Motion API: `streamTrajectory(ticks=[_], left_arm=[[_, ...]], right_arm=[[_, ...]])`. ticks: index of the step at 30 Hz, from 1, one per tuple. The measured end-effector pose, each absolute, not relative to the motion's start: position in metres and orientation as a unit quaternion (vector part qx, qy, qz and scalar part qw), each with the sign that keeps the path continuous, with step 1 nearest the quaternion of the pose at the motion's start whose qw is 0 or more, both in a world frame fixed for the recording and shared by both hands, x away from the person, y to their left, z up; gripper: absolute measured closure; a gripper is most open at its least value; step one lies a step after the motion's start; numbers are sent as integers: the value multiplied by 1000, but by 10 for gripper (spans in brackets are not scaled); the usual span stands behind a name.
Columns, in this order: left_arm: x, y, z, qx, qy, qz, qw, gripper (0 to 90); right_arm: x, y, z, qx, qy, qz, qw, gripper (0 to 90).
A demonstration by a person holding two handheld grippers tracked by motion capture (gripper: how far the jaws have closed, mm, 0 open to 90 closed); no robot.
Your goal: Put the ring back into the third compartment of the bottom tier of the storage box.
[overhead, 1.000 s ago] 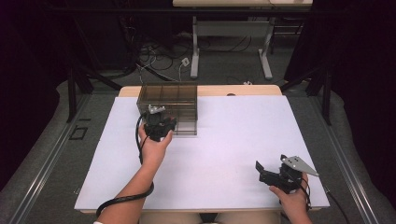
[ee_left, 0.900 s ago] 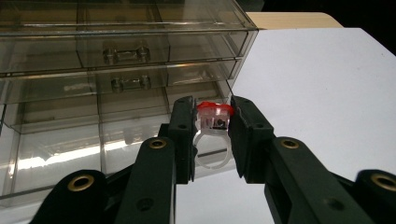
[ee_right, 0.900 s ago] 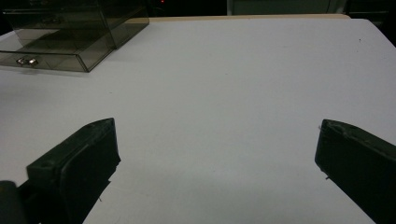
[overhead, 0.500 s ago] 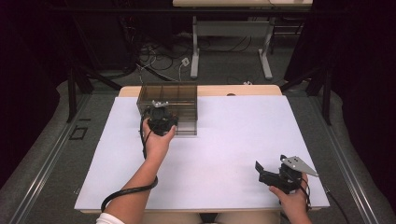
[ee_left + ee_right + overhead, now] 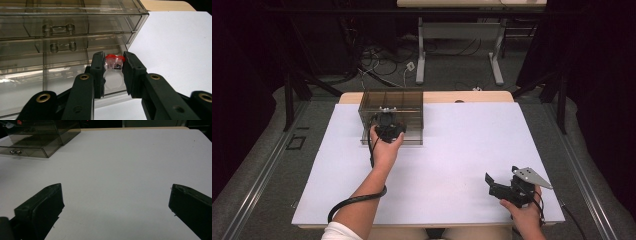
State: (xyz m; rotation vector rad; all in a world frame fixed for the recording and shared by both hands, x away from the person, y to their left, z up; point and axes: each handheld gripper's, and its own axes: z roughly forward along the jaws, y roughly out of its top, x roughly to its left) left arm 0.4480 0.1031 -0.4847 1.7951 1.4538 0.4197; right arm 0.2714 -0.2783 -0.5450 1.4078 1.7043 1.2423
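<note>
Your left gripper (image 5: 113, 72) is clamped on a small clear-bodied piece with a red cap (image 5: 114, 65), its two black jaws pressing it from either side. You hold it right in front of the smoky, see-through drawer cabinet (image 5: 62, 32), low against the cabinet's near right corner; whether the piece touches the cabinet front cannot be told. Two of the drawers show small paired knobs as handles. In the high view your left hand (image 5: 384, 150) reaches forward to the cabinet (image 5: 392, 100), which stands at the far left part of the white table (image 5: 462, 150), with the left gripper (image 5: 387, 122) over its front edge and its cable looping back along your forearm.

Your right gripper (image 5: 115, 202) has its jaws spread wide with nothing between them, above bare white tabletop. In the high view it (image 5: 493, 183) sits near the table's near right corner, held in your right hand (image 5: 524, 215), well apart from the cabinet, the grey three-cornered plate on top.
</note>
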Motion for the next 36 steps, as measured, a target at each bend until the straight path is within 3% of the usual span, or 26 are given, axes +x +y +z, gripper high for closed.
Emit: streamTrajectory(ticks=[36], left_arm=[[468, 77, -514, 718, 584, 146, 349, 714]], right_arm=[[271, -278, -545, 529, 645, 465, 297, 0]])
